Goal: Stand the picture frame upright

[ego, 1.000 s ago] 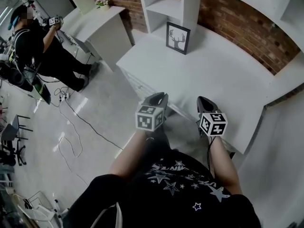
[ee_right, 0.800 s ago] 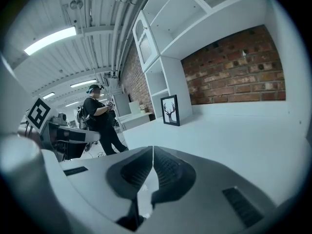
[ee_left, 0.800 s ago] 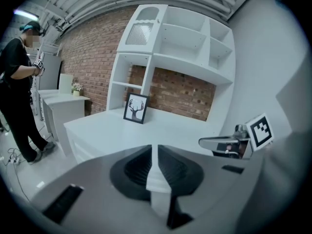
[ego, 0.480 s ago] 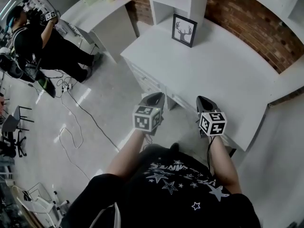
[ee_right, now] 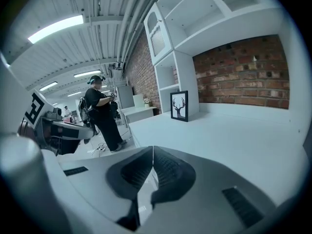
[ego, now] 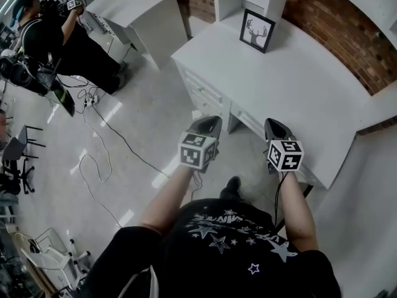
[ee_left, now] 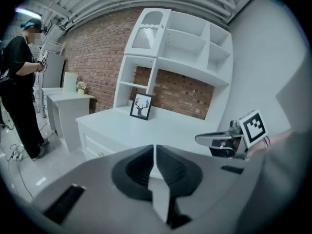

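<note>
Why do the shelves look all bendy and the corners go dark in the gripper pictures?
Left gripper view: the wide-angle lens curves the white shelves and darkens the corners. Right gripper view: same bending, and the ceiling light glares white. Head view: the picture frame looks sharp, with milder bending.

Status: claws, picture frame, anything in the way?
Left claw closing, empty; right claw shut, empty. Picture frame upright, far side of desk. Nothing in the way.

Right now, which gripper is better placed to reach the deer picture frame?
Probably the right gripper: it hangs over the desk's near edge, facing the upright picture frame. The left gripper, jaws closing on nothing, hangs over the floor beside the desk. Both are far from it.
</note>
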{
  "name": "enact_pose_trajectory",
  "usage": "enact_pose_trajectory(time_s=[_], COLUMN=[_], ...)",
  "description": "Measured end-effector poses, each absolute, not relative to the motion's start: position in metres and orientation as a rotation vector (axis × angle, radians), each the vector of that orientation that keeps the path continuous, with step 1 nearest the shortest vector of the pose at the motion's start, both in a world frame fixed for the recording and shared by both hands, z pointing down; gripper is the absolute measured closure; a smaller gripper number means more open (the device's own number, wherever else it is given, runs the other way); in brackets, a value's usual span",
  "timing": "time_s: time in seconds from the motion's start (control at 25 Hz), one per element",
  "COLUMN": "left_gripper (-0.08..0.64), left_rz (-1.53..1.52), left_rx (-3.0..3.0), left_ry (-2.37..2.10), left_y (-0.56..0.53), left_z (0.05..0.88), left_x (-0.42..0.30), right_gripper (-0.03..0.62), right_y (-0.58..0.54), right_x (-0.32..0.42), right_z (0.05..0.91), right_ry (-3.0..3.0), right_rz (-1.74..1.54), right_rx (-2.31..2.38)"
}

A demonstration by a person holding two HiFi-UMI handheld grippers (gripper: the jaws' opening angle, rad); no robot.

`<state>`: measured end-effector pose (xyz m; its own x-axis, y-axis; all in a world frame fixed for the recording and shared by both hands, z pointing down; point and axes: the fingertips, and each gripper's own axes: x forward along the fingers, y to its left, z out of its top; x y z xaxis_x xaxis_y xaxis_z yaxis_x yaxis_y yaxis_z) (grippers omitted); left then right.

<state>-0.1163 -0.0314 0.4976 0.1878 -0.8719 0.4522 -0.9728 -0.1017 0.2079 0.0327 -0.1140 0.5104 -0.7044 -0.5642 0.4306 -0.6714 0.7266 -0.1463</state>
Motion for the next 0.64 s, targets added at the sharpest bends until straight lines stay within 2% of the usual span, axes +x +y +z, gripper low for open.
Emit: enact_pose_trajectory(time_s=[0.64], left_gripper=[0.535], left_rz=[0.240], left_rx=[2.086], left_ry=[-1.720], left_y=[0.064], left_z=[0.475], left_x=[-0.121], right_gripper=[0.577], right_y=[-0.012], right_x=[0.023], right_z=[0.491], right_ry=[-2.572], right_rz=[0.354], right_rx=[0.974])
